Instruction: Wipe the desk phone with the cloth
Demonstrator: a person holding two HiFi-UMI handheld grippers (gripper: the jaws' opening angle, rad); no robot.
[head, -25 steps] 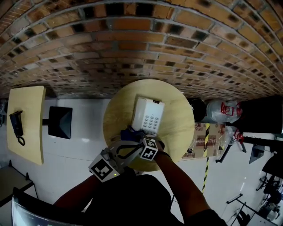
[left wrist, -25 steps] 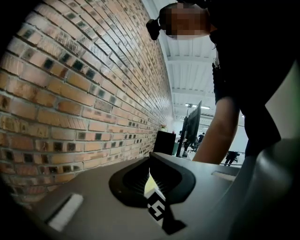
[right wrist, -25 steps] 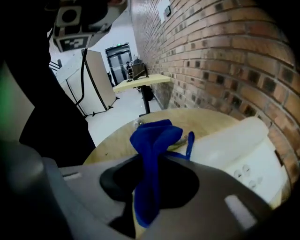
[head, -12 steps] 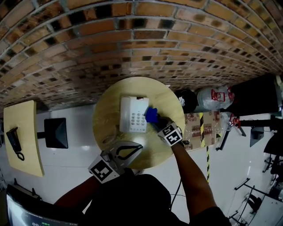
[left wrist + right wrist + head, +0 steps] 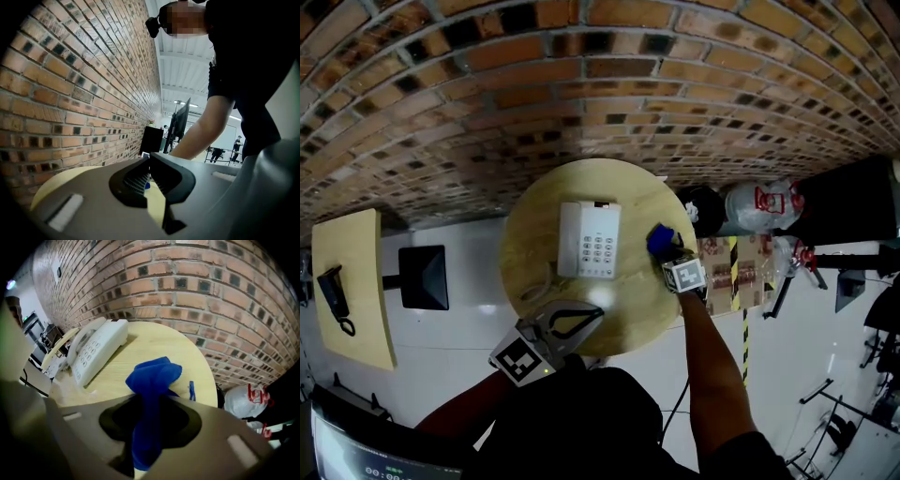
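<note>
A white desk phone (image 5: pixel 591 239) lies in the middle of the round wooden table (image 5: pixel 534 253). In the right gripper view the phone (image 5: pixel 96 350) is at the upper left. My right gripper (image 5: pixel 667 259) hovers over the table's right side, clear of the phone. A bunched blue cloth (image 5: pixel 152 380) sticks out between the jaws of this gripper (image 5: pixel 150 404). The jaws are easing open, with the cloth still pinched between them. In the head view the cloth (image 5: pixel 660 240) shows as a blue lump. My left gripper (image 5: pixel 596 313) rests at the table's near edge, shut and holding nothing.
A brick wall rises close behind the table. A second table (image 5: pixel 356 309) with a black handset (image 5: pixel 335 272) stands at the left, beside a black box (image 5: pixel 424 277). Bags (image 5: pixel 759 211) and a striped post (image 5: pixel 739 319) crowd the right. A small blue tag (image 5: pixel 191 391) lies on the tabletop.
My right gripper has carried the cloth from the table's near edge, past the phone's right side, out to the right of the table. The left gripper has stayed put.
</note>
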